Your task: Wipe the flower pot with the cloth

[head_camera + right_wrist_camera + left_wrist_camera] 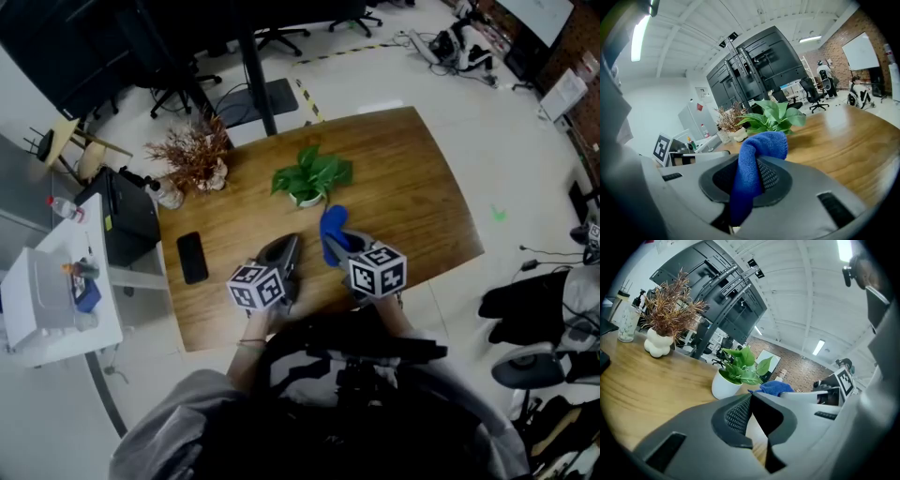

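Blue cloth (pixel 749 176) pinched between right gripper (pixel 751 165) fingers (pixel 777 183).

head view: overhead, steep down on table (pixel 412 178) | left/right tool views: low, close, both facing potted plant (pixel 740 369)

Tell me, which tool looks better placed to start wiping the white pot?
Right. The right tool grips the blue cloth between its jaws and points toward the white pot close ahead. The left tool holds nothing, so it could at most steady the pot.
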`<state>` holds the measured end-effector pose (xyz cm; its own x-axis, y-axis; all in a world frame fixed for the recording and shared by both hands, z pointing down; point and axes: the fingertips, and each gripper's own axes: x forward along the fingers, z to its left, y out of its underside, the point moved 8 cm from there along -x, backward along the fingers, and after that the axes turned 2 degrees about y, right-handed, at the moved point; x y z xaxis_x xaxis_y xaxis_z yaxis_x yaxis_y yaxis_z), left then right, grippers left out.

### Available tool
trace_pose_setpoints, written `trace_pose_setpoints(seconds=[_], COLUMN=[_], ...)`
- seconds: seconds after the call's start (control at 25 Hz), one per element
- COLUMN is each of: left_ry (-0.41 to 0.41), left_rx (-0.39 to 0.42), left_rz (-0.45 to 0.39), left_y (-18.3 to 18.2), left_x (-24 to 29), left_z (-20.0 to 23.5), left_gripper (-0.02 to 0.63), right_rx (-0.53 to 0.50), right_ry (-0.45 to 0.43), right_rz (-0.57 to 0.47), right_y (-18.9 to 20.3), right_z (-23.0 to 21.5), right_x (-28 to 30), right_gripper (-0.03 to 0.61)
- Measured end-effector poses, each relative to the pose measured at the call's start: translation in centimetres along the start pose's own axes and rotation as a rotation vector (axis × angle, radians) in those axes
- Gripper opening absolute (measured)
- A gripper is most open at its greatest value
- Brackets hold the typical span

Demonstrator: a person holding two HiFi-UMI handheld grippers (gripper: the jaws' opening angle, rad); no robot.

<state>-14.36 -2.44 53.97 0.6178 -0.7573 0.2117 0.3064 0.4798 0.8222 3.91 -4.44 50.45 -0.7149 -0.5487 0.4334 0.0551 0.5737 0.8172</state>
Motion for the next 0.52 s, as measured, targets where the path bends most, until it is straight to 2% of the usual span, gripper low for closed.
trace_pose_setpoints(seconds=[0.52], left_ry=[0.024], left_rx=[-0.005], left_rz=[0.027], left_y=[1.0], left_x=[0.6], left_z=[-0.4], left_gripper=[0.006], right_rx=[-0.005], right_ry=[0.031], right_rz=[0.001], right_y=[0.5], right_z=[0.0], right_x=[-1.4], right_gripper=[0.057])
